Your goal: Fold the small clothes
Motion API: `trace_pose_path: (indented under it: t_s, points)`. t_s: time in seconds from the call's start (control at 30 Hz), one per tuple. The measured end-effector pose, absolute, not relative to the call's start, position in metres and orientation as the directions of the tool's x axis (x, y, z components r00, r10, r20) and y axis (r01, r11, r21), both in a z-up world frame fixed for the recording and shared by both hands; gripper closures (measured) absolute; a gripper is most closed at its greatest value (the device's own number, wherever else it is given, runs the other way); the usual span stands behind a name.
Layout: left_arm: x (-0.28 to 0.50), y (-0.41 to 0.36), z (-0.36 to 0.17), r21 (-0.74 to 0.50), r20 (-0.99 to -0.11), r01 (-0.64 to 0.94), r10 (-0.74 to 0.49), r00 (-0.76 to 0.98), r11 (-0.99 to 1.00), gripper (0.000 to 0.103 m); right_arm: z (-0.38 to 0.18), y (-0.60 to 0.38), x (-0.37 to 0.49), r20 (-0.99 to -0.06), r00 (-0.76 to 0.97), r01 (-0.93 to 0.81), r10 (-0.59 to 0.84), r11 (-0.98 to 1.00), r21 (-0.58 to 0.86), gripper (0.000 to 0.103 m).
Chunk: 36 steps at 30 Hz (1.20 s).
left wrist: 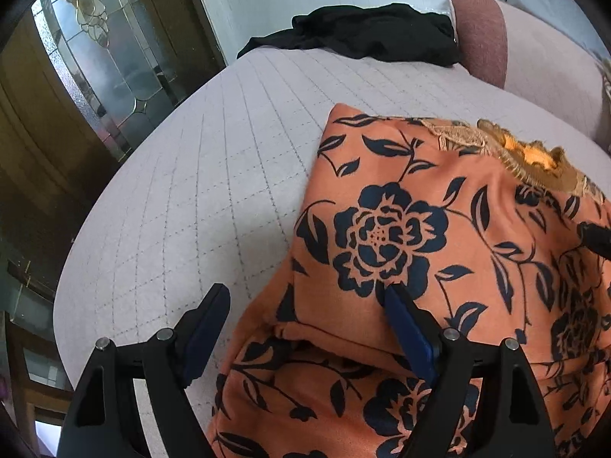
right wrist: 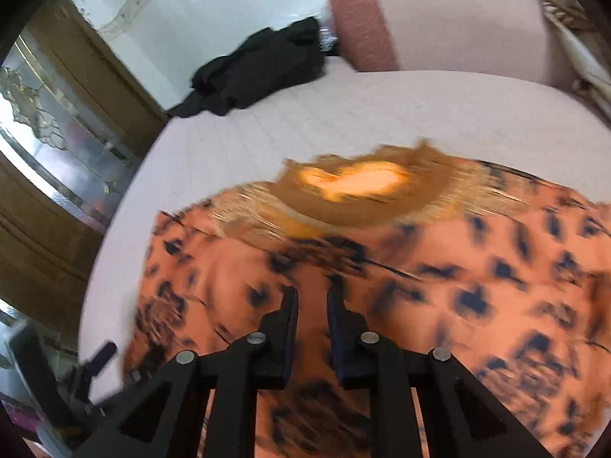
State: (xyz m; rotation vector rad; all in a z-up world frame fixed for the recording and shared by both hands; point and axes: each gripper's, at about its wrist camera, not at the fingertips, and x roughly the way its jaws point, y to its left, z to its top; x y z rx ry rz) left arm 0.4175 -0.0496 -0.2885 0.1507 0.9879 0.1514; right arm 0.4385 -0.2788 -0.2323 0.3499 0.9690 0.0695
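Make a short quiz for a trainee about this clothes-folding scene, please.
1. Fill the gap: the orange garment carries a dark ___ print.
2. True or false: the left tool stands wide open.
3. Where does the black garment lie?
A. On the orange garment
B. At the far edge of the quilted cover, beside the pink bolster
C. Between the fingers of the left tool

Key: 1 floral; 2 true; 3 B
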Motion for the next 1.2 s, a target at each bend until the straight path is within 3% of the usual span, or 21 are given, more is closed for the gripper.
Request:
trace_pose_path:
  t_s: [0.2, 0.63, 0.8, 0.93, 1.07, 1.2]
  points:
    - [0.413, -0.053, -0.289, 0.222, -0.804, -0.054, 0.214, 0.555, 0.974, 0.019, -0.255, -0.322, 0.399, -0.874, 0.458, 0.188, 0.163, 0.943, 0.274, 0.084]
    - [0.409, -0.053, -0.291, 0.234, -0.79, -0.051, 0.221, 0.571, 0.971, 0.019, -0.258, -0.336, 0.354, -0.857, 0.446, 0.162, 0.259, 0.918, 0.362, 0.084]
    - [0.408, -0.056, -0.285, 0.221, -0.784, -0.058, 0.212, 0.584, 0.974, 0.019, -0.237, -0.368, 0.343, -0.812, 0.556, 0.224, 0.179, 0.908, 0.353, 0.084]
    - [0.405, -0.07, -0.276, 0.2, -0.768, -0.026, 0.174, 0.616, 0.979, 0.019, -0.244, -0.397, 0.345, -0.827, 0.553, 0.316, 0.102, 0.893, 0.321, 0.084]
    - [0.404, -0.095, -0.282, 0.21, -0.784, 0.049, 0.138, 0.606, 0.977, 0.019, -0.257, -0.42, 0.349, -0.839, 0.53, 0.362, 0.126, 0.861, 0.358, 0.084]
    - [0.401, -0.112, -0.29, 0.28, -0.777, 0.076, 0.179, 0.604, 0.957, 0.018, -0.262, -0.429, 0.349, -0.84, 0.51, 0.336, 0.185, 0.856, 0.392, 0.084]
